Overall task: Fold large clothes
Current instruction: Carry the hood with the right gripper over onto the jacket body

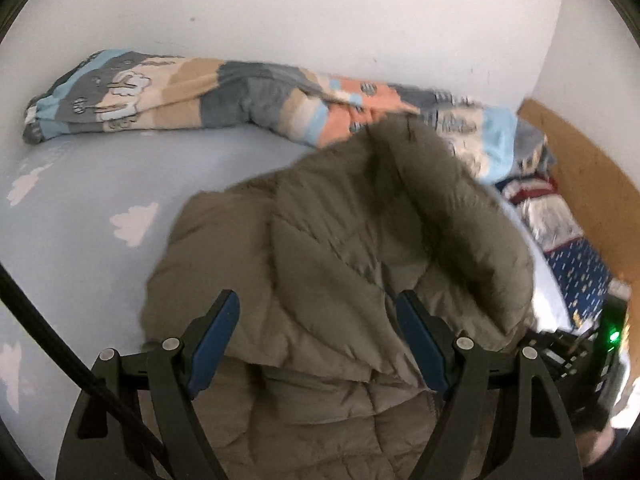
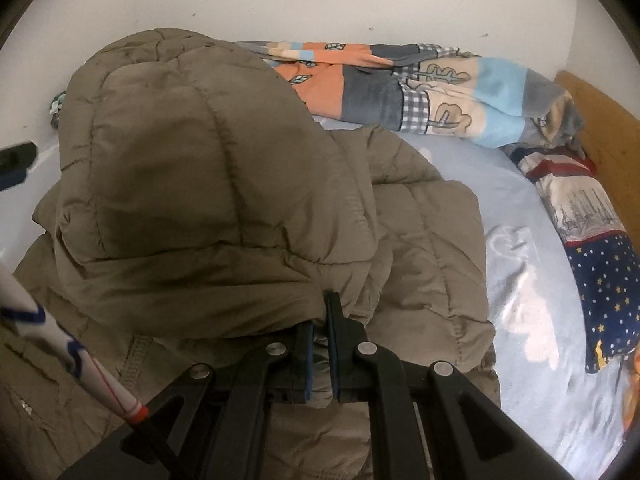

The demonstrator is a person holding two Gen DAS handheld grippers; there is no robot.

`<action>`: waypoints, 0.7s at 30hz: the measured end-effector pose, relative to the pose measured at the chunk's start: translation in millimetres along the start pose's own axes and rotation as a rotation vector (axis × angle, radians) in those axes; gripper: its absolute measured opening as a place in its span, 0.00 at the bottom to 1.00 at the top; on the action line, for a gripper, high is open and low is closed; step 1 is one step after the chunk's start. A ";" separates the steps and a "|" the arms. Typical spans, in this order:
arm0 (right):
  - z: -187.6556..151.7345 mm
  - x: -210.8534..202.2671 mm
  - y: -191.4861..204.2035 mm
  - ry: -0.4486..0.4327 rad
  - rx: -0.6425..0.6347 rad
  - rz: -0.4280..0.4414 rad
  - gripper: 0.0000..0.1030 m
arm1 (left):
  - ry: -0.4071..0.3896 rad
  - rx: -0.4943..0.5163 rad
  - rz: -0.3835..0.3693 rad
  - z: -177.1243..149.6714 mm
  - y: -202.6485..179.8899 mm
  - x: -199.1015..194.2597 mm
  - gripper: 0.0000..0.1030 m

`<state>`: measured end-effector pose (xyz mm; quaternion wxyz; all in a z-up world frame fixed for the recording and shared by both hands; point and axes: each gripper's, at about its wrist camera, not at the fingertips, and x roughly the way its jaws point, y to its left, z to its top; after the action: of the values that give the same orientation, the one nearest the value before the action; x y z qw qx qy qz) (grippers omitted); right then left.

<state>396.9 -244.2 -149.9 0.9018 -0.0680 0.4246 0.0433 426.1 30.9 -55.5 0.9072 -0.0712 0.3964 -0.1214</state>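
An olive quilted puffer jacket [image 1: 340, 240] lies on a light blue bed sheet [image 1: 80, 208] printed with white clouds. My left gripper [image 1: 318, 312] stands open just above the jacket, one blue pad on either side of a padded fold, and neither pad presses on it. In the right wrist view the jacket's hood [image 2: 180, 152] is lifted and folded over the jacket body [image 2: 424, 232]. My right gripper [image 2: 320, 340] is shut on a thin edge of the jacket fabric at the base of the hood.
A rolled patterned blanket [image 1: 200, 96] lies along the white wall [image 1: 320, 12]. A pillow with stars and stripes [image 2: 596, 260] rests against the wooden headboard [image 2: 600, 112] at the right. A white patterned cord [image 2: 60, 340] crosses the lower left of the right wrist view.
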 end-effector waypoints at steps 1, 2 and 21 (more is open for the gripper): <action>-1.1 0.9 1.2 0.001 0.000 0.003 0.06 | 0.018 0.017 0.001 -2.6 -3.1 7.7 0.77; -1.6 3.4 -0.8 0.002 0.001 0.008 0.07 | 0.048 0.049 0.019 -7.6 -7.6 19.0 0.77; 40.7 -94.8 -9.0 -0.161 0.080 0.270 0.42 | 0.172 0.070 0.101 -17.3 4.3 45.5 0.78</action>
<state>368.7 -248.6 -50.4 0.9208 0.0292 0.3578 0.1525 443.9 21.9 -100.0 0.8767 -0.0088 0.4715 -0.0952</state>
